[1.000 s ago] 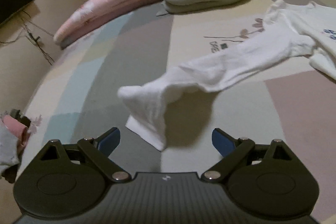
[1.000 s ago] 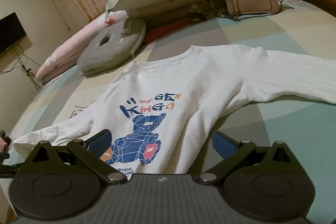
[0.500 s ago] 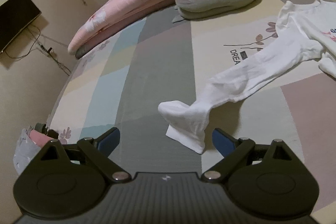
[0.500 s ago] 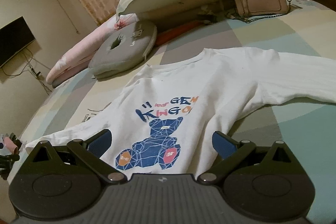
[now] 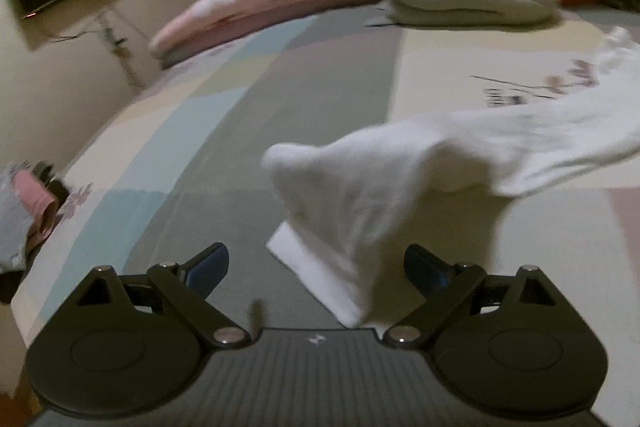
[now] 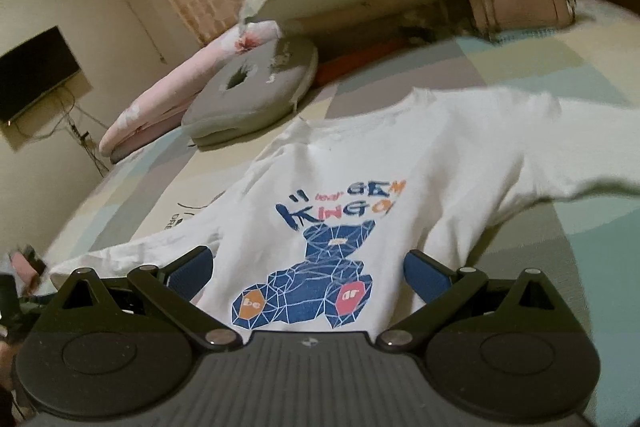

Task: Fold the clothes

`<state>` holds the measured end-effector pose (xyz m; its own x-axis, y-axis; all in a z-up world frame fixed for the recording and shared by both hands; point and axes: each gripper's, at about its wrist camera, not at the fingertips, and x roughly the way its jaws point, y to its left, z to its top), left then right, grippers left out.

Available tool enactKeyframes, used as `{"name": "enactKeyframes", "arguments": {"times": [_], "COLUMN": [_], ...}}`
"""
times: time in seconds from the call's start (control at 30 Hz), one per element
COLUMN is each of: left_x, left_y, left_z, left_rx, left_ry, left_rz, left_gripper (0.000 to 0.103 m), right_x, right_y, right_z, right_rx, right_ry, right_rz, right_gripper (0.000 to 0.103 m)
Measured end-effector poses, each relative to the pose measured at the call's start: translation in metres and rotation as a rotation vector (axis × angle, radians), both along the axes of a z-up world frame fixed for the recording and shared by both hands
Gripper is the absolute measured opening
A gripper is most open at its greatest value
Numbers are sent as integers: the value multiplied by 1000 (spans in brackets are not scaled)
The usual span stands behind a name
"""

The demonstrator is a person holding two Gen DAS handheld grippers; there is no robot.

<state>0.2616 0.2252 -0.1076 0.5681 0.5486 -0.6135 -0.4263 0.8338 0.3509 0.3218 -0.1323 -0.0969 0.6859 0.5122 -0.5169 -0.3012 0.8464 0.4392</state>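
Now your left tool stood wide open and held nothing, just above the cuff of the sleeve, which humped up off the bed between its fingers and ran away to the far right. Your right tool was also spread wide and empty, hovering over the near hem of the shirt. That shirt lay face up on the bed, bear print toward you, one sleeve reaching left and the other right. A grey cushion sat beyond its collar.
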Motion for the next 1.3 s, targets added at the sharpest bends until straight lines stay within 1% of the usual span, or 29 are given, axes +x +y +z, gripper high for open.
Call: {"name": "enactKeyframes", "arguments": {"times": [0.07,0.1,0.23,0.33,0.43,0.53,0.63,0.73,0.83,1.07,1.17,1.3], "left_x": [-5,-9,-31,-51,-67,-79,-91,-87,-74,-20,1,31], "left_y": [11,17,46,72,85,85,77,64,44,5,-14,-44], "left_z": [-2,0,14,26,32,34,39,44,50,55,53,44], "left_rx": [8,24,116,130,119,93,3,-69,-92,-126,-146,-151], "left_ry": [-26,-37,-75,-87,-68,-32,-55,-75,-90,-101,-105,-77], "left_rz": [59,89,208,295,317,303,253,186,107,-56,-127,-222], "left_gripper": [95,95,95,95,95,95,95,95,95,95,95,95], "right_x": [-2,-3,-1,-1,-1,-3,-5,-9,-16,-34,-44,-53], "right_y": [2,3,7,9,11,13,15,18,23,32,47,64], "right_z": [2,2,-1,-5,-7,-9,-8,-6,0,15,15,11], "right_rx": [-10,-13,-45,-57,-65,-77,-95,-106,-102,-93,-121,-164], "right_ry": [-27,-38,-35,-26,-23,-24,-35,-48,-69,-116,-132,-141], "right_rz": [10,18,22,24,24,27,34,54,104,221,282,345], "right_gripper": [103,103,103,103,103,103,103,103,103,103,103,103]}}
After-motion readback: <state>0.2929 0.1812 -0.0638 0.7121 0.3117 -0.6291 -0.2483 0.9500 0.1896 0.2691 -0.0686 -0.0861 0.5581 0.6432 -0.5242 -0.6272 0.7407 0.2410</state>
